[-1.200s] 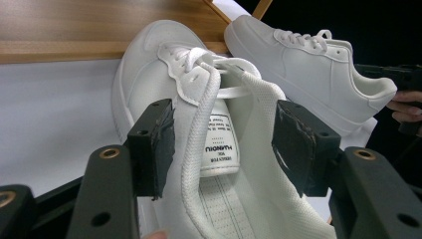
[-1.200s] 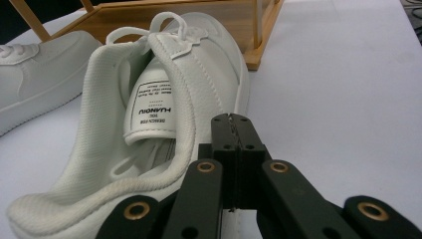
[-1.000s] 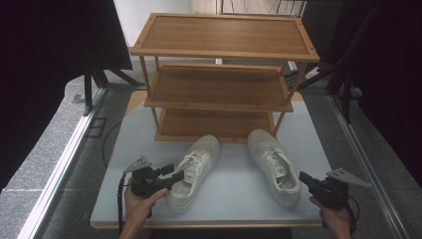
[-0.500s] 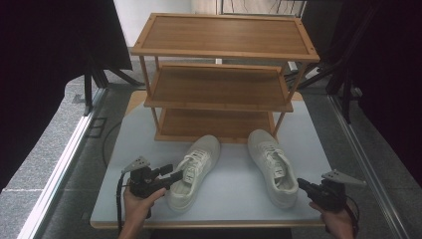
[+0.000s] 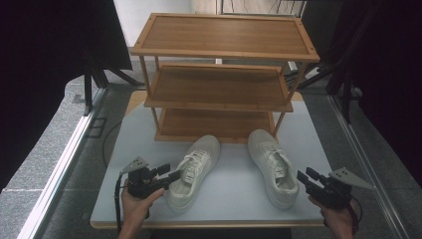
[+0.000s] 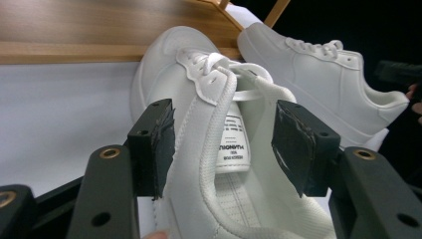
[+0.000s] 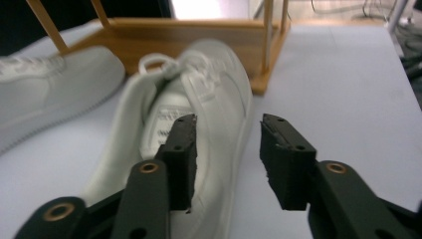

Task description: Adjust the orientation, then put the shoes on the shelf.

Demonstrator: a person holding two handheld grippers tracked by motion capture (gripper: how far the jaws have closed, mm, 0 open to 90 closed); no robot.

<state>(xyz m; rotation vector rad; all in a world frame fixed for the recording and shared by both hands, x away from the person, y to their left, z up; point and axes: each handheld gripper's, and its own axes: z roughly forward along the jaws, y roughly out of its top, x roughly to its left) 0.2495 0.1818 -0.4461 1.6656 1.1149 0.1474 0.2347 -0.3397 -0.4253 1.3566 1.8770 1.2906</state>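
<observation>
Two white lace-up sneakers lie on the white table (image 5: pixel 234 199) in front of a wooden rack. My left gripper (image 5: pixel 170 172) is open at the left sneaker (image 5: pixel 194 172). In the left gripper view its jaws straddle the shoe's collar, with the tongue and laces of this sneaker (image 6: pixel 199 84) between the pads (image 6: pixel 157 144). My right gripper (image 5: pixel 304 173) is open beside the heel of the right sneaker (image 5: pixel 272 167). In the right gripper view one pad (image 7: pixel 181 149) hangs over the shoe's opening and the other over bare table, so the outer side wall of that sneaker (image 7: pixel 214 89) lies between them.
A three-tier wooden shoe rack (image 5: pixel 224 55) stands at the back of the table, its bottom shelf (image 5: pixel 214 124) just beyond the toes. Grey floor and dark stands flank the table. The other sneaker (image 6: pixel 318 74) lies farther off in the left gripper view.
The right hand has sunk slightly toward the table's near edge. The left gripper and both sneakers have hardly shifted.
</observation>
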